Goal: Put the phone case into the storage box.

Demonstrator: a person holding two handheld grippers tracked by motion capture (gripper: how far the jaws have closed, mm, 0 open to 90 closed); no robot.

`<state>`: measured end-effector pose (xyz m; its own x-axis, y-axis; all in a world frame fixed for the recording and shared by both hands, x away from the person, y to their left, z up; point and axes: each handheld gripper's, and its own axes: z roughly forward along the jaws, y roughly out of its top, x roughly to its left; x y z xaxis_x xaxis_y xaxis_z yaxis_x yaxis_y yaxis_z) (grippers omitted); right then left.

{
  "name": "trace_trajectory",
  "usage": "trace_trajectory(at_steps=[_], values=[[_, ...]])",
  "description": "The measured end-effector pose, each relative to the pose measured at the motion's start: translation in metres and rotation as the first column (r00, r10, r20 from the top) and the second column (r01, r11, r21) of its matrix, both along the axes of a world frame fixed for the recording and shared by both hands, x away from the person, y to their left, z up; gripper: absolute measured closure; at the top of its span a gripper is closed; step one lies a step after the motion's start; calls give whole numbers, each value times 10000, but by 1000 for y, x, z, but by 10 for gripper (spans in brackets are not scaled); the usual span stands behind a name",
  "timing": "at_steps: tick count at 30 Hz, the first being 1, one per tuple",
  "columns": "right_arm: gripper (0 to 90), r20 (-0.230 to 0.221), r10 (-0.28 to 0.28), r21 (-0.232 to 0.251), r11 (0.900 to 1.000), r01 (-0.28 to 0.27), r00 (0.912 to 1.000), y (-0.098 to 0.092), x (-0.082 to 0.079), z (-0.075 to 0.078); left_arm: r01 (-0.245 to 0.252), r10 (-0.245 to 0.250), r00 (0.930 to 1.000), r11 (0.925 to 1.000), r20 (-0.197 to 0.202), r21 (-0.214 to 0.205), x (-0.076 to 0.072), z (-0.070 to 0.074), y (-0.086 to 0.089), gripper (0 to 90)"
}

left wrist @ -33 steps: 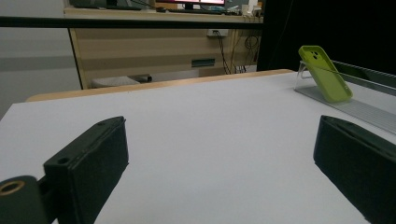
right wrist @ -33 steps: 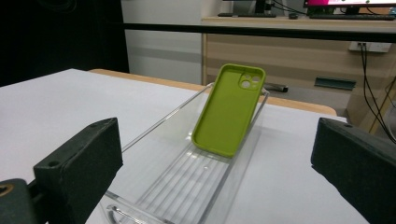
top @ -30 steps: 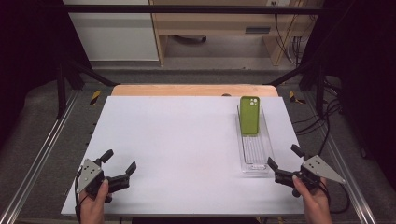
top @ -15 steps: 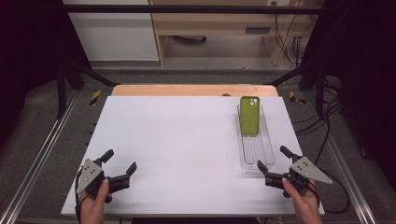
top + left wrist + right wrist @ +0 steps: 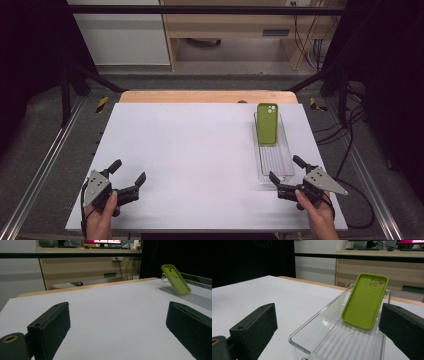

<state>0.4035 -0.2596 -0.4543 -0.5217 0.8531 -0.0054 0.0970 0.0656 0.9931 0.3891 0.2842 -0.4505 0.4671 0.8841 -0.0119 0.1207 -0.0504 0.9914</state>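
Jaws on both grippers spread wide, nothing between them. Left to right across high view:

Left gripper (image 5: pixel 129 176) – near front-left corner of table (image 5: pixel 190 150), held in a hand (image 5: pixel 102 220) coming up from bottom edge. Black matte jaws, blocky, flat-faced; grey three-cornered plate on top. Hovering at or just over the white surface, well apart from everything else. Left gripper view: two black pads w/ squared edges, slightly grainy rubber-like finish, round hole in left one; bare white tabletop between.

Table – white, smooth, matte top, rect.; pale wood strip along far edge.

Phone case (image 5: pixel 267 123) – lime green, soft-looking matte, rounded corners, camera cutouts near top. Propped tilted against far end wall of tray (image 5: pixel 274 165), lower edge resting on tray floor. Right gripper view: hollow inner side faces camera, raised lip all round (image 5: pixel 364 301).

Tray – clear hard plastic, long narrow rect., low walls, ribbed floor, glossy rounded rim (image 5: pixel 312 340). Right part of table, long axis running front to back. Near half bare.

Right gripper (image 5: pixel 290 173) – front-right, in a hand (image 5: pixel 315 212), jaws pointing at tray's near end, just beside its front corner; can't tell if touching. Same black blocky pads, grey plate on top.
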Motion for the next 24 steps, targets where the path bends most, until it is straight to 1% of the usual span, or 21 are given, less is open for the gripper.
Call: trace_trajectory(at_steps=[2, 3, 7, 11, 16, 24], values=[[24, -34, 7, 68, 10000, -7, 10000, 2, 1, 0, 32, -32, 10000, 10000, 14, -41, 0, 0, 1, 49], [24, 19, 13, 28, 10000, -13, 10000, 2, 1, 0, 35, -35, 10000, 10000, 22, -61, 0, 0, 1, 48], [24, 12, 42, 63, 10000, -42, 10000, 5, 3, -1, 147, -147, 9999, 9999, 86, 3, 0, 0, 0, 33], [24, -28, 35, 48, 10000, -35, 10000, 6, 4, -3, 272, -271, 9996, 9996, 104, -86, 0, 0, -2, 17], [24, 43, -43, 8, 10000, 43, 10000, 5, 5, -6, 288, -286, 9995, 9995, 129, -108, 0, 0, -2, 17], [24, -5, -8, -26, 10000, 8, 10000, 6, 4, -9, 372, -370, 9992, 9993, 151, -105, -1, 0, -4, 17]])
